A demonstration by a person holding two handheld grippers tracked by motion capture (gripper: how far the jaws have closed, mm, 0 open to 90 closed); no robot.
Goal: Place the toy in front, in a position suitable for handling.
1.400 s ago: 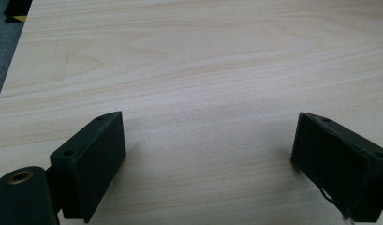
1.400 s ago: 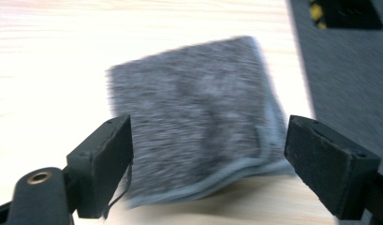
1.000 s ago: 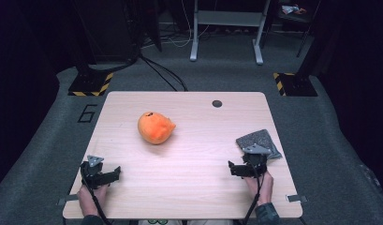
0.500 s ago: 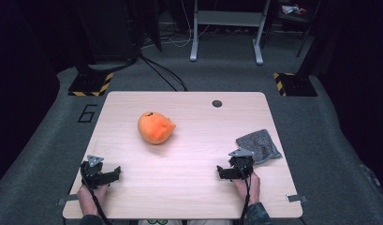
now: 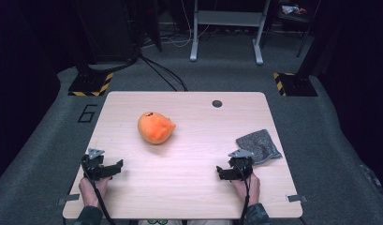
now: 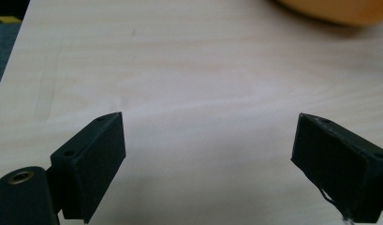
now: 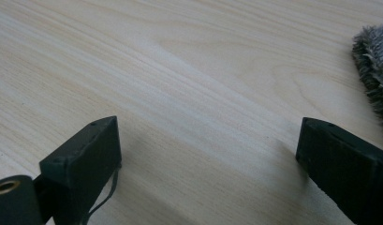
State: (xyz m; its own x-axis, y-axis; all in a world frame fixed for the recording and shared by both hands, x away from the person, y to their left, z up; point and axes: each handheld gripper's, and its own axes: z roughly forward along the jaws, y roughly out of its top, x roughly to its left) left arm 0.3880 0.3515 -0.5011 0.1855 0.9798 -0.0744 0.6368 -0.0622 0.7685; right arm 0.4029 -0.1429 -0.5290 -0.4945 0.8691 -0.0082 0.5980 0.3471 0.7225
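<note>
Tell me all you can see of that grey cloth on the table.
The grey cloth is a small, fuzzy, speckled piece, like a knitted or fleecy rag, lying flat and slightly crumpled near the table's right edge. Its shape is roughly four-cornered. In the right gripper view its fibrous edge shows at the far right. The right tongs sit just beside it, open and holding nothing; whether they touch the cloth is unclear.

Ahead of the left tool (image 6: 208,154), an orange object (image 6: 339,9) is cut off by the frame's top edge. Right of the right tool (image 7: 208,159), a grey cloth (image 7: 374,75) runs past the edge. Both tools' bodies fall below frame.
</note>
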